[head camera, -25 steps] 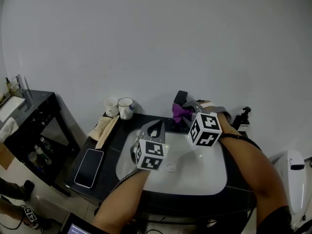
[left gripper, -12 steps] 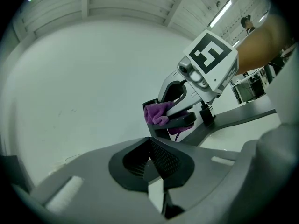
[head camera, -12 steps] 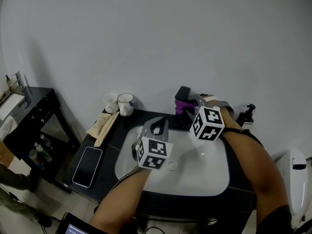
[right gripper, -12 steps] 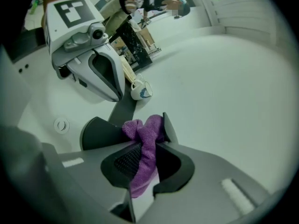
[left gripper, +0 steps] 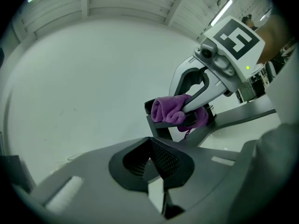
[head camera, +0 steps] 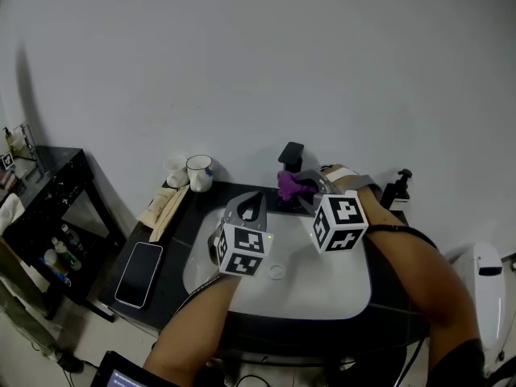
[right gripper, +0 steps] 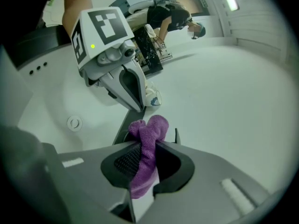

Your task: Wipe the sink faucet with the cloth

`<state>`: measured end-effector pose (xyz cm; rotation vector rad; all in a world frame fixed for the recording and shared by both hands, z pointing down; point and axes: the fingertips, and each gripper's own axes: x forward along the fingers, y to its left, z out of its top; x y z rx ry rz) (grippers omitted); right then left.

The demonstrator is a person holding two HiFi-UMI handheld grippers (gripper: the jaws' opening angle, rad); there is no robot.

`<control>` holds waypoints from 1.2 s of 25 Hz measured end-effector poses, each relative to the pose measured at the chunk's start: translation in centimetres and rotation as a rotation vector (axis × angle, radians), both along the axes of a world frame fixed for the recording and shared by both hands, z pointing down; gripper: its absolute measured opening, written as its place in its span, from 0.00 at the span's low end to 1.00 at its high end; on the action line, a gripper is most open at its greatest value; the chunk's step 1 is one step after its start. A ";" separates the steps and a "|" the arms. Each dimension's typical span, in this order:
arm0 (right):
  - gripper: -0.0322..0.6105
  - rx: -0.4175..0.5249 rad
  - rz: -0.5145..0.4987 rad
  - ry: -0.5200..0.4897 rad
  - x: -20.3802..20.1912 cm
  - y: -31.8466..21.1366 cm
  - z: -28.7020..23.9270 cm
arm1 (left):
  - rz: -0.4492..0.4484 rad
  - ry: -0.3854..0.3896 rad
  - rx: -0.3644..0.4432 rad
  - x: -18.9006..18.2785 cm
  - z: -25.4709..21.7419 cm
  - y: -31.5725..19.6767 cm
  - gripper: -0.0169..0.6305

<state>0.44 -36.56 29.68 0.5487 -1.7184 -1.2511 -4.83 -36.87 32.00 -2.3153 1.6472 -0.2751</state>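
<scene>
The black faucet [head camera: 289, 155] stands at the back of the white sink [head camera: 322, 293]. My right gripper [head camera: 301, 187] is shut on a purple cloth [head camera: 287, 183], which presses against the faucet's front below its head. In the right gripper view the cloth [right gripper: 148, 139] bunches between the jaws, with the faucet [right gripper: 122, 130] just behind it. My left gripper [head camera: 255, 201] hovers over the basin to the left of the faucet, shut with nothing in it. The left gripper view shows the cloth [left gripper: 174, 111] wrapped on the faucet [left gripper: 158, 124] ahead.
On the dark counter to the left lie a phone [head camera: 139, 264], a mug [head camera: 199, 173], a paper cup [head camera: 176, 172] and a folded beige cloth [head camera: 165, 204]. A soap dispenser [head camera: 397, 190] stands at the right. A black shelf [head camera: 44, 192] is at far left. The drain [head camera: 276, 272] sits mid-basin.
The right gripper carried the cloth slightly up the faucet, then back down. The left gripper has stayed over the basin. The head view has shifted a little.
</scene>
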 end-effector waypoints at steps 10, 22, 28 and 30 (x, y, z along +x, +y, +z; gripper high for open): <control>0.15 0.005 -0.024 0.000 0.4 3.7 0.1 | -0.013 0.005 -0.009 -0.5 0.2 0.1 0.05; 0.15 -0.002 -0.067 0.024 1.0 8.5 3.2 | -0.037 0.016 -0.015 -1.3 0.2 0.5 0.05; 0.15 -0.035 -0.036 -0.009 2.0 8.0 5.7 | -0.041 0.015 -0.017 -1.4 0.2 0.6 0.05; 0.15 -0.015 -0.022 -0.020 2.3 6.8 6.3 | -0.036 0.007 -0.012 -1.2 0.2 0.7 0.05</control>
